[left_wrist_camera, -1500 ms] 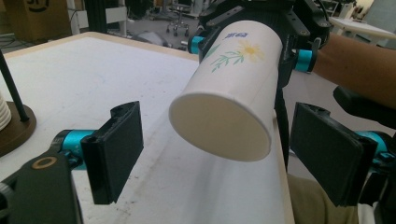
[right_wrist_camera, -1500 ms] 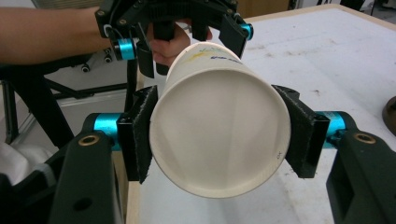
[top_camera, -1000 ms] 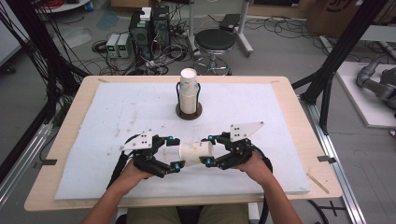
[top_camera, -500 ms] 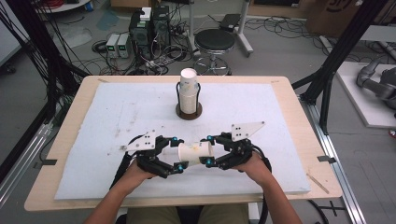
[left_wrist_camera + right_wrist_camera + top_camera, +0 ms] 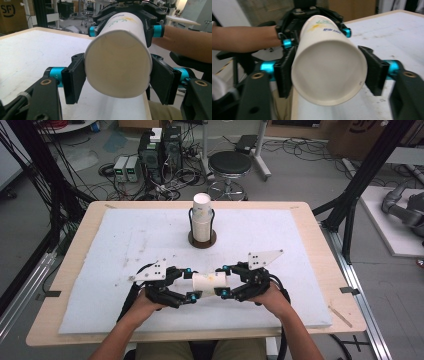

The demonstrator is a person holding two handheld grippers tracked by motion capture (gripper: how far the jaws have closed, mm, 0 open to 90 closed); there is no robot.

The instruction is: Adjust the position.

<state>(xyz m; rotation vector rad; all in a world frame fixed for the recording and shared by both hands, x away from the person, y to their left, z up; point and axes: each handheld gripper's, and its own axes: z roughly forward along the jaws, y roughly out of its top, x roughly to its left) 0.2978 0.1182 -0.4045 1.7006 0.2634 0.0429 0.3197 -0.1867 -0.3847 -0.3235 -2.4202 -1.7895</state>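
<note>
My left jaws (image 5: 191, 284) have just clenched the light, crushable white paper cup (image 5: 210, 282); my right jaws (image 5: 224, 280), just opening, release its other end.

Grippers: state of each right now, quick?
Left gripper: jaws just closed, pads pressed on one end of the paper cup.
Right gripper: jaws just opening around the cup's other end, a gap at one pad.

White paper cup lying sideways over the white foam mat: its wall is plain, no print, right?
No. The white paper cup lies sideways, but its wall bears blue lettering and a yellow-green drawing, as the right gripper view shows.
</note>
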